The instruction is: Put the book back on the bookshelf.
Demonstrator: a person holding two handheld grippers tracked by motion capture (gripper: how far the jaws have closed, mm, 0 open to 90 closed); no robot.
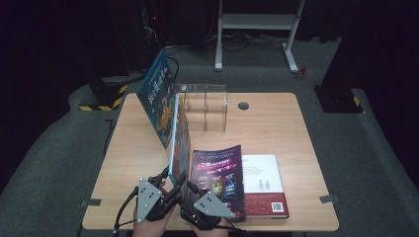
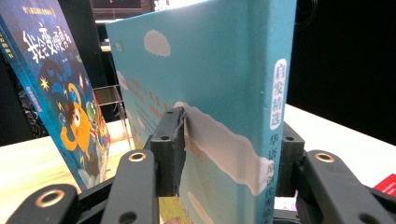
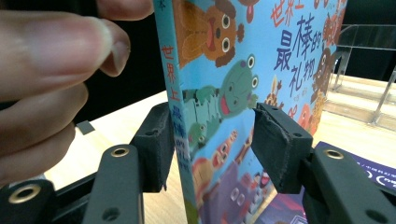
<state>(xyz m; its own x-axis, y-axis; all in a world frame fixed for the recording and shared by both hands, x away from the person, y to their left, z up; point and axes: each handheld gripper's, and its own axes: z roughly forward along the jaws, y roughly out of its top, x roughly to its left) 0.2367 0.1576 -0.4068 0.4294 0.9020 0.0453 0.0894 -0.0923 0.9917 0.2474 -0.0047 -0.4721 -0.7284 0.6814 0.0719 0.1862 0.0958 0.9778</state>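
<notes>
A thin picture book [image 1: 182, 140] stands upright on the table [image 1: 276, 123], spine towards me. Its back cover [image 2: 205, 60] is teal and its front cover [image 3: 261, 51] shows cartoon animals. My left gripper [image 1: 172, 178] [image 2: 229, 135] is at the spine from the left. One pad presses the teal back cover, the other jaw sits just past the spine [image 2: 279, 93]. My right gripper [image 1: 191, 190] [image 3: 210, 121] straddles the same spine [image 3: 175, 98] from the right. Its left pad touches the spine and a gap shows before its right pad. Fingers of a hand [image 3: 51, 70] show beside the book.
A dark blue book [image 1: 157, 96] [image 2: 56, 84] leans at the back left against a clear acrylic stand [image 1: 205, 106] [image 3: 369, 46]. A purple book [image 1: 220, 175] [image 3: 373, 168] lies partly over a white and red book [image 1: 264, 185] near the front edge.
</notes>
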